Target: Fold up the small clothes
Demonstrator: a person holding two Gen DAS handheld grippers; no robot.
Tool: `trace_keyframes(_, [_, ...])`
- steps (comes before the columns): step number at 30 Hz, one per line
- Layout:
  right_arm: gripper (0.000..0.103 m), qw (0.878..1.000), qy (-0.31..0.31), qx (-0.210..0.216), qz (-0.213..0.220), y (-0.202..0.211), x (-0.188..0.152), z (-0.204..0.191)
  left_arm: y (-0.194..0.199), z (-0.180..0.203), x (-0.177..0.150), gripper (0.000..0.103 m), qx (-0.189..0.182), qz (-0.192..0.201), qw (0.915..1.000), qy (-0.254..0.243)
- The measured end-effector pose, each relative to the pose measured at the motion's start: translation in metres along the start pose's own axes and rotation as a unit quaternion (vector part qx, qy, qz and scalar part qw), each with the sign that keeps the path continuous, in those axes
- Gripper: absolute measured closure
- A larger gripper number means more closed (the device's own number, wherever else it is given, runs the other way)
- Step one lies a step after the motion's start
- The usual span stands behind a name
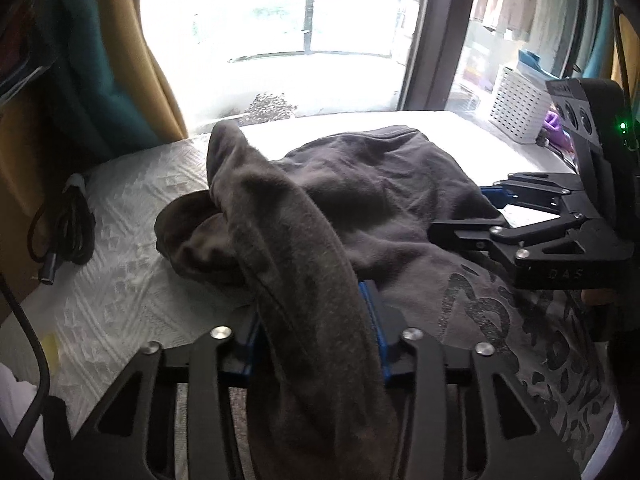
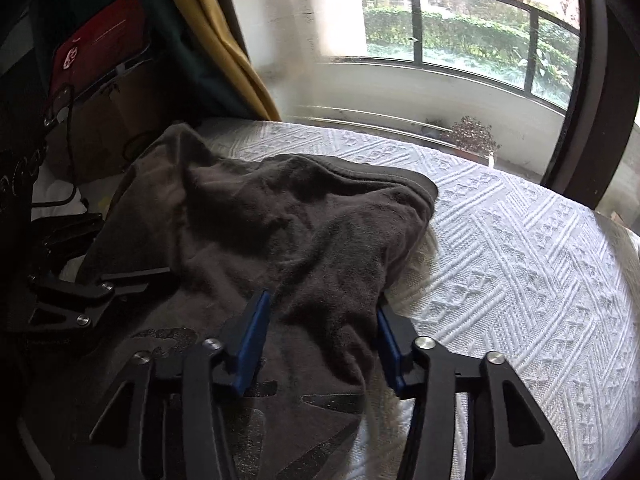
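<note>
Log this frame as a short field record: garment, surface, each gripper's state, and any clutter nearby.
garment: dark grey sweatshirt, rumpled, printed side up
surface: white textured bedspread
left gripper: shut on a lifted fold of the sweatshirt
right gripper: open, fingers astride a bunched edge, not clamped
clutter: black cable on the left, white perforated basket by the window

A bed covered in a white textured woven bedspread (image 2: 520,248) carries a crumpled dark grey printed garment (image 1: 384,192), a coiled black cable (image 1: 68,228) and a white perforated plastic basket (image 1: 520,108).
</note>
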State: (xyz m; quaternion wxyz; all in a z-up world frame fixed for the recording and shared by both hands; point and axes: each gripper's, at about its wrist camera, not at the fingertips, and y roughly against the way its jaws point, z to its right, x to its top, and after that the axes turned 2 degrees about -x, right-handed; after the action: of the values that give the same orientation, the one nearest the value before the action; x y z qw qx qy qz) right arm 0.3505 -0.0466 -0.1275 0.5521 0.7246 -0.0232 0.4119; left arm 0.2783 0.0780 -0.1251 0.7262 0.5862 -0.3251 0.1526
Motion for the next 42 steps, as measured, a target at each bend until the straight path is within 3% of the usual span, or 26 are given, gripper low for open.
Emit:
trace_keyframes(2, [0.069,1.000,0.010,0.002,0.000,0.000,0.000,-0.005,0.000,0.000,0.000,0.069,-0.006,0.000,1.0000,0.000])
trace_keyframes(7, [0.084,1.000,0.018,-0.004,0.009,0.007,0.001,-0.011,0.005,-0.002,-0.001,0.076,-0.013,0.007,0.9998,0.012])
trace_keyframes(22, [0.085,0.996,0.044,-0.032,0.068,0.073,0.006,-0.029,0.057,0.019,-0.001,0.078,0.000,0.068,0.9976,-0.003])
trace_keyframes(42, [0.085,0.987,0.056,-0.038,0.147,0.167,-0.004,-0.063,0.147,0.046,-0.014,0.078,0.002,0.152,0.9882,-0.013])
